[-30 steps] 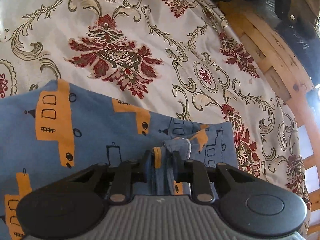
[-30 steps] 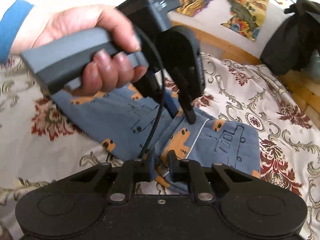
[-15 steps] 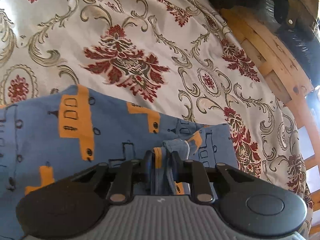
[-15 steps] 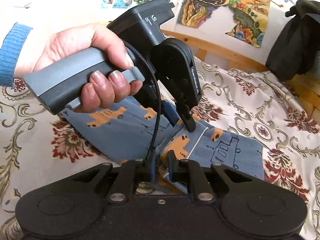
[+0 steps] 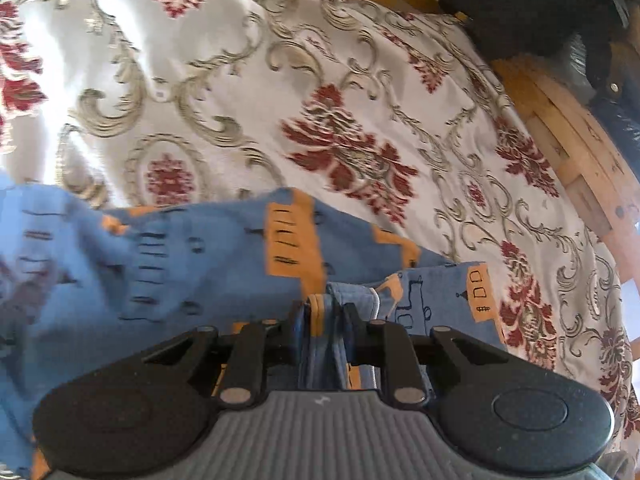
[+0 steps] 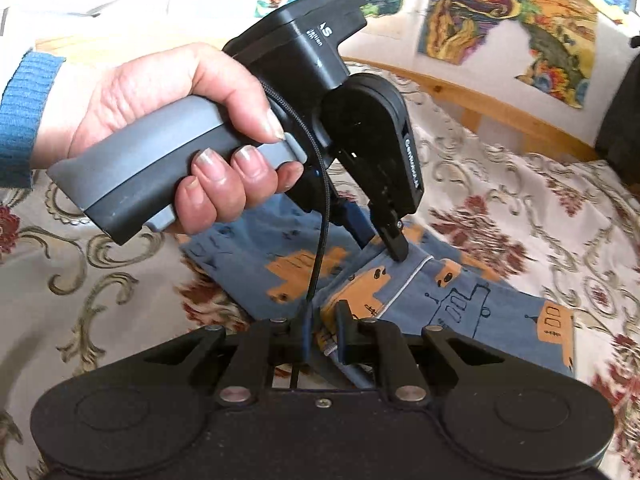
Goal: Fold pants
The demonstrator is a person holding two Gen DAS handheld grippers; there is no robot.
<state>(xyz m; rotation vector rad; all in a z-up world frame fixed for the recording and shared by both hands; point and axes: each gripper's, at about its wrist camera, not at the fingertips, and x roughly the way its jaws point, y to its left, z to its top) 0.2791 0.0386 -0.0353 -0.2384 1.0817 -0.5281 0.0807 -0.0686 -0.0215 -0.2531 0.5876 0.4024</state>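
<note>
Blue pants (image 5: 168, 264) printed with orange vehicles lie on a floral bedspread (image 5: 240, 80). My left gripper (image 5: 325, 312) is shut on a bunched edge of the pants, several layers pinched between its fingers. In the right wrist view the same pants (image 6: 460, 300) spread to the right, and my right gripper (image 6: 322, 320) is shut on their near edge. The left gripper (image 6: 394, 246) shows there too, held by a hand (image 6: 168, 120) in a blue sleeve, its tips clamped on the fabric just beyond mine.
A wooden bed frame (image 5: 580, 160) runs along the right edge, with a dark bag (image 5: 540, 4) at its corner. Colourful pictures (image 6: 500, 20) hang on the wall behind the headboard rail (image 6: 460, 96). Bare bedspread (image 6: 80, 272) lies to the left.
Both grippers have moved with the pinched edge, dragging the pants across the bedspread; more blue cloth now fills the left of the left wrist view. Both grips are unchanged.
</note>
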